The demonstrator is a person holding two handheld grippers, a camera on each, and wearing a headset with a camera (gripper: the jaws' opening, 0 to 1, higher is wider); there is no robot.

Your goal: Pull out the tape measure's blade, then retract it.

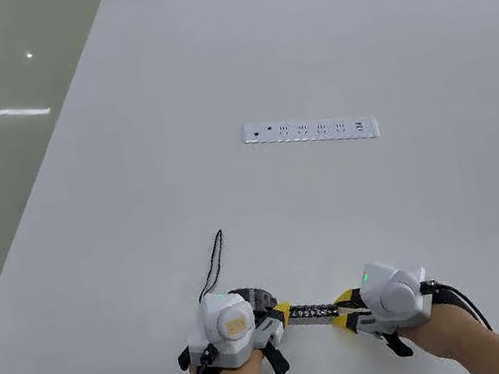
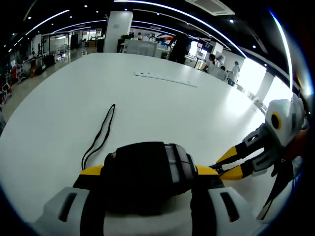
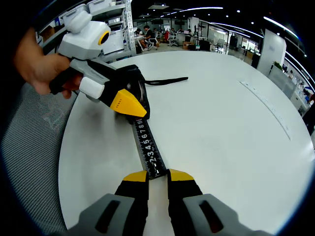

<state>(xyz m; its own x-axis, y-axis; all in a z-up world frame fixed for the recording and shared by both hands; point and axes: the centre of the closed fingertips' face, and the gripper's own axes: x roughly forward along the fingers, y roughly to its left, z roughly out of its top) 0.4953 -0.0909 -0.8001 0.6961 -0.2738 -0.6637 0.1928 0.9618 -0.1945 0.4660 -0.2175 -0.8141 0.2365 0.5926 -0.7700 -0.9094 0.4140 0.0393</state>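
On desk (image 1: 218, 106): left hand-held gripper (image 2: 148, 171) clamped on tape measure (image 3: 129, 81) case; right hand-held gripper (image 3: 157, 176) pinching blade (image 3: 147, 145) tip, short length out.

Where things lay on the table (image 1: 132, 167)
We saw the tape measure (image 1: 254, 302) at bottom centre in our left gripper (image 1: 271, 321), its blade (image 1: 312, 313) running right to the right gripper (image 1: 343, 310), its strap (image 1: 214, 264) trailing upward; the power strip (image 1: 310, 130) lay mid-frame above.

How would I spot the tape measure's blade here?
On the white table, near its front edge, the left gripper and right gripper face each other. The blade is the short dark strip bridging them, printed with pale numbers, unlike the black cord nearby.
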